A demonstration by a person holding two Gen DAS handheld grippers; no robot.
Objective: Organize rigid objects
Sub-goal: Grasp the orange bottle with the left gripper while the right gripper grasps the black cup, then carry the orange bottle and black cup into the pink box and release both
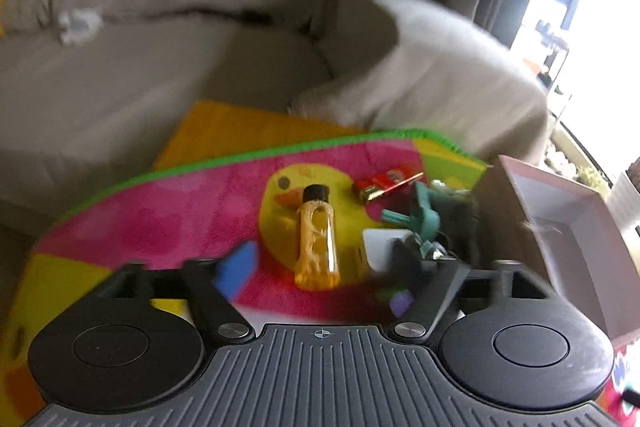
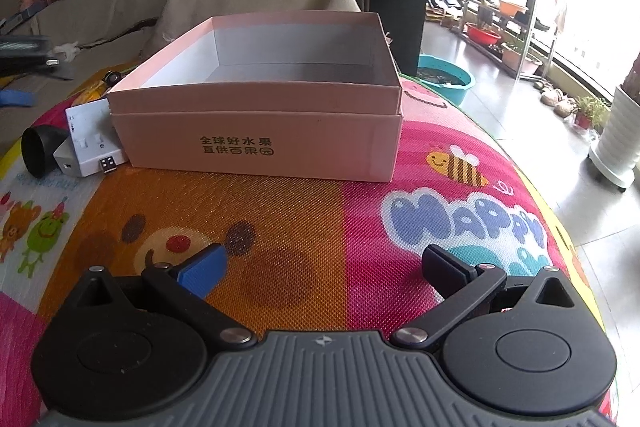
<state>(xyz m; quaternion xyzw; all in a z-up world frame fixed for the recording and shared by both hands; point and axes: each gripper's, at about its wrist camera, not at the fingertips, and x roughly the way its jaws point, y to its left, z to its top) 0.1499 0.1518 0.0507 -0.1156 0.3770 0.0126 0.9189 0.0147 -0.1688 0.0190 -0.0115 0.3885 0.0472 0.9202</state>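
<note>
While our left gripper (image 1: 320, 263) hangs part-open and empty over the amber bottle (image 1: 317, 239), right gripper (image 2: 320, 267) open, we risk rolling it.

I see box (image 2: 256, 131) on mat (image 2: 320, 227), power strip (image 2: 94, 137) touching its left side, bottle (image 1: 317, 237) lying further left, sofa (image 1: 140, 75) behind

Left view motion-blurred; teal object (image 1: 416, 215) unidentifiable; pink box (image 1: 568, 227) cut off right.
</note>
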